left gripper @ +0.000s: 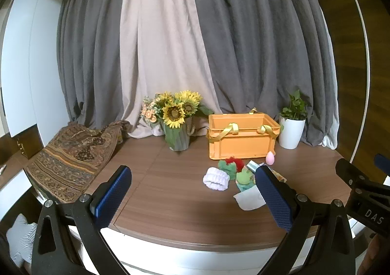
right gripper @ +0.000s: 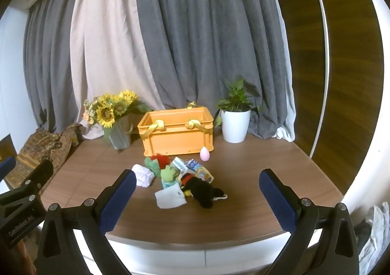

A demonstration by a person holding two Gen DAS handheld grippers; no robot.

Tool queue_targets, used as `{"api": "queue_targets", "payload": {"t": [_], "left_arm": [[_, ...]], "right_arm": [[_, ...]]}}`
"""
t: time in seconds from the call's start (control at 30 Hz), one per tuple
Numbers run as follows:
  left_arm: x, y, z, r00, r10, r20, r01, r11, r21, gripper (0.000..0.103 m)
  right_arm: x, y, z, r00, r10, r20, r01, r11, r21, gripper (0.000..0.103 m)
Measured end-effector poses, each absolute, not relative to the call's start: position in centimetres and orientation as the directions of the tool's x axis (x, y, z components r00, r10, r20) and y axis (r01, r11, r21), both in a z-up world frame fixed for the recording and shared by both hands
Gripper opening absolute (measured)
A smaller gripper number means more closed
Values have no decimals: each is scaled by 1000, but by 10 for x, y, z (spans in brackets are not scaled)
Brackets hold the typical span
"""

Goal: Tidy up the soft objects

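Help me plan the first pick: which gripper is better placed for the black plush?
Right. The black plush lies centred between the open right gripper; in the left wrist view, the left gripper frames bare table, its finger hiding the plush.

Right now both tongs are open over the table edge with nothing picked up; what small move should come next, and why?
Probably ease the right tongs forward and down onto the black plush toy. It lies nearest of the pile, almost centred between the open jaws, and every soft item is still on the table outside the orange crate. The left tongs hold nothing either.
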State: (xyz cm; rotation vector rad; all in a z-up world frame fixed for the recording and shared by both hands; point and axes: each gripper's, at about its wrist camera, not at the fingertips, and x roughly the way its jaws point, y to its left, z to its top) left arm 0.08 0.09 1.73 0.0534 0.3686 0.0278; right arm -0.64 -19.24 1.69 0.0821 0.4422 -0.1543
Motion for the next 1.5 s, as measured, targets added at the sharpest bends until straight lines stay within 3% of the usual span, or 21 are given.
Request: {"api": "queue_targets", "payload": {"t": [1.5], "left_arm": [[6, -8, 13, 937, 24, -348, -5, 998, 55, 103]], "right_arm": [[-6, -193, 16, 892, -125, -435, 163, 985, 50, 102]]}}
